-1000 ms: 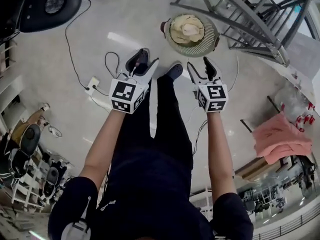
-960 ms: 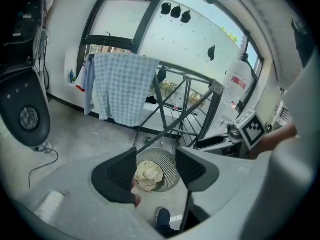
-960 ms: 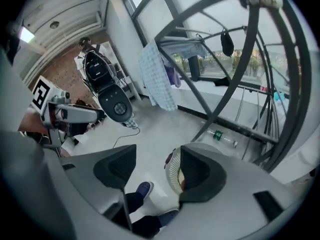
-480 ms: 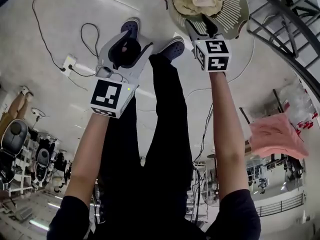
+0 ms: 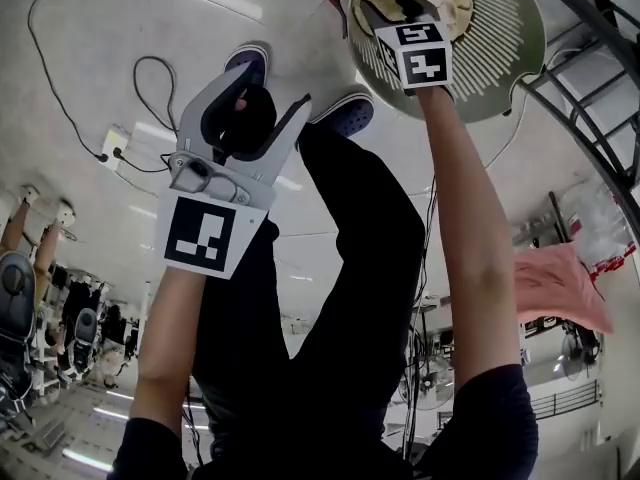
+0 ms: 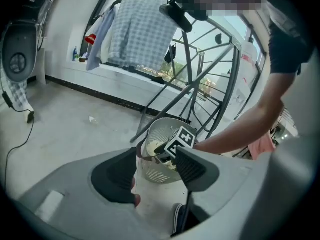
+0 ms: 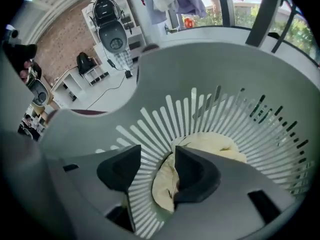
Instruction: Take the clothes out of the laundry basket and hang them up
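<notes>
- Both grippers are sitting lower and closer to the floor than a second ago; your right gripper (image 5: 392, 8) is now reaching inside the laundry basket (image 5: 500, 58) at 1 o'clock in the head view, instead of hanging short of it.
- Its jaws have just been narrowing. They are still parted, with the cream garment (image 7: 210, 146) showing in the gap but not yet pinched.
- Your left gripper (image 5: 268, 93) is hovering at 11 o'clock over your shoes, with its jaws spread and nothing between them.
- The garment is lying bunched on the basket floor, against the slotted wall.
- If you are closing this near the ribs, you are risking clamping plastic along with cloth and dragging or tipping the basket as you lift.
- If you are catching only a thin fold, it is likely to slip out before you reach the drying rack (image 5: 590, 98) at 2 o'clock.
</notes>
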Tool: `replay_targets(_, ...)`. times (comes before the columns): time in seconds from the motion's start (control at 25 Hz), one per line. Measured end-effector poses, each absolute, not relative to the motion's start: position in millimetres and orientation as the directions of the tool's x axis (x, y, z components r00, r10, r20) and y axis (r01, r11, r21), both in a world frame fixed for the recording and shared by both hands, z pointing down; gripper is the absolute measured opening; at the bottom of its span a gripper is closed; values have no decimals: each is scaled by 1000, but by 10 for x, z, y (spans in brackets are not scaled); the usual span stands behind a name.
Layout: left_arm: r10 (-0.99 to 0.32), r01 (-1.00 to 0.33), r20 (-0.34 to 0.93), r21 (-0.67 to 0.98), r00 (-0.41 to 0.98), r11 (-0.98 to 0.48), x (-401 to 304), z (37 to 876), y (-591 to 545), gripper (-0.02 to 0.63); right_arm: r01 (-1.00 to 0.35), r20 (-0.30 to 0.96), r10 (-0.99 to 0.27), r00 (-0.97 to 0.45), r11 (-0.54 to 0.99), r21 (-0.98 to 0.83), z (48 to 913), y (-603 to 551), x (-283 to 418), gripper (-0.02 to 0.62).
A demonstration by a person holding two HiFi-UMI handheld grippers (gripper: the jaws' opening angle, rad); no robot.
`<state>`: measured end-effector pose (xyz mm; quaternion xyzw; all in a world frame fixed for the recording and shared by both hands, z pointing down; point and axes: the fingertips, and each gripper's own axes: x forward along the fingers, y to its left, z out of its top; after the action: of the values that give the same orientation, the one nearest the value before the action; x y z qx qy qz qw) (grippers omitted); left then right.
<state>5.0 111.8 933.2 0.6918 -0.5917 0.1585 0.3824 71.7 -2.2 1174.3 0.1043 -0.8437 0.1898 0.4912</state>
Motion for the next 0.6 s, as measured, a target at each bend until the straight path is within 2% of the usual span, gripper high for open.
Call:
replay_targets(0.08,-693,-940,673,340,258,-20,37,9480,1124,239,-362,880,13,-474,909,-208,12004,-41,652,210)
replay_targets(0.24,-692,-931,666,363,280,-27,61,9625,1095,239,-349,906,-9,-422,924,-153,12435,-138,606,163)
replay_targets(0.4,-706,-932,646,358,290,-56,-1,9574,1030,239,-361,915,-39,-401,925,-118,12658,-229,575,155)
replay_targets(0.52,-731,-934,629,357,267,-34,-142,9538,956,239,-375,913,-83,-398,923,-80,12677,-292,570,32)
replay_targets(0.6,-738,-938,627,346,248,-21,-202,9532,932,239,-404,915,-116,-385,913,-55,12596,-336,602,20)
